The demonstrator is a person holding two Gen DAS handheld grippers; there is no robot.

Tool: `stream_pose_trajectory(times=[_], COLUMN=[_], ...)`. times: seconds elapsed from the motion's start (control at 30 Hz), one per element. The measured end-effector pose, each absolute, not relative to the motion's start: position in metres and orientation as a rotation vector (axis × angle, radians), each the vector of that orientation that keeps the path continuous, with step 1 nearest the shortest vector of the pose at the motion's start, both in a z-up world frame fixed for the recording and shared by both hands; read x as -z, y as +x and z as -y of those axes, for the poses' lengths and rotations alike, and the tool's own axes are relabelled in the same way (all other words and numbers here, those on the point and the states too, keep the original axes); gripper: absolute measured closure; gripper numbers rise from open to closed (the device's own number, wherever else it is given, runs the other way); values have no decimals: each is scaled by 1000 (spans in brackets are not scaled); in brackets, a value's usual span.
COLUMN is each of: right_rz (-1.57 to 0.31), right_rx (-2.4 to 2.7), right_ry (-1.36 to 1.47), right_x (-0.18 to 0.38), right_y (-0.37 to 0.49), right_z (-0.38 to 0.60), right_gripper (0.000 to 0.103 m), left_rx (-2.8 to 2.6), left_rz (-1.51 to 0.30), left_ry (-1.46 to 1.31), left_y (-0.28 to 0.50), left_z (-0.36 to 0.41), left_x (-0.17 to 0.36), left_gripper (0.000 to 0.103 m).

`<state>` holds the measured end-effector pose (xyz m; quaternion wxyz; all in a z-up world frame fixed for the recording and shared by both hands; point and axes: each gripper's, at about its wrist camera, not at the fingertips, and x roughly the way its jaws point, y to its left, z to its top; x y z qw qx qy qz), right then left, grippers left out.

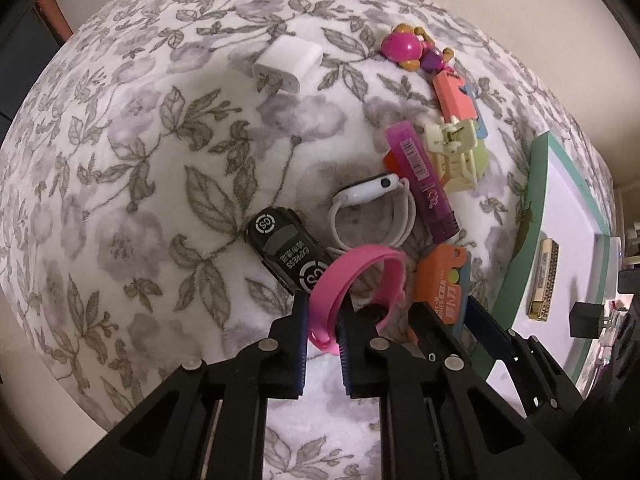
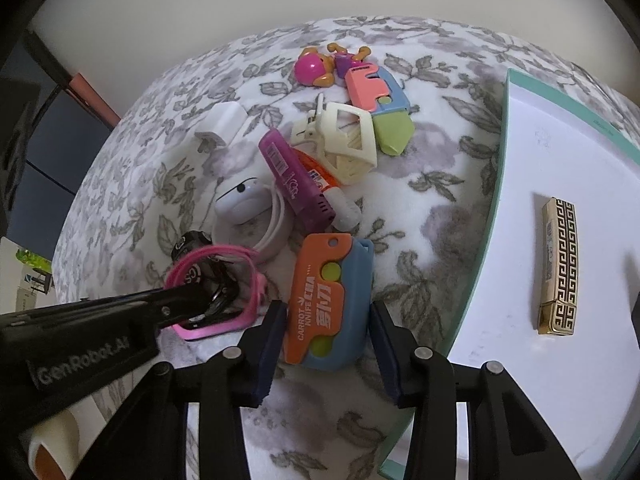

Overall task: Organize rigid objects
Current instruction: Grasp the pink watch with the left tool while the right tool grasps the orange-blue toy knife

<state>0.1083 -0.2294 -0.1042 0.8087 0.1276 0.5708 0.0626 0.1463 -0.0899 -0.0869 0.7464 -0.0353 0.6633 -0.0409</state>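
Carrot knife (image 2: 326, 300) lettering reads only from right wrist.

Both handheld tools are matte black plastic. The left gripper (image 1: 322, 320) has flat angular linkage arms joined by round silver pivot pins, and its fingers (image 1: 298, 344) carry ribbed dark blue pads. The right gripper (image 2: 326, 344) is built alike. White lettering "GenRobot.AI" marks the left gripper's side.
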Motion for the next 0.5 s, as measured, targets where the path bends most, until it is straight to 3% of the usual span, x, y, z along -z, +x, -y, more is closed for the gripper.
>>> stream_pose_trajectory(times=[0.5], right_rz=[-1201], right_rx=[-132], right_ry=[326], right_x=[97], right_y=[107], right_z=[241], right_gripper=[61], left_rx=[109], left_rz=[-1369], left_ry=[-114], left_y=[142], left_z=[86], left_x=[61], left_gripper=[89])
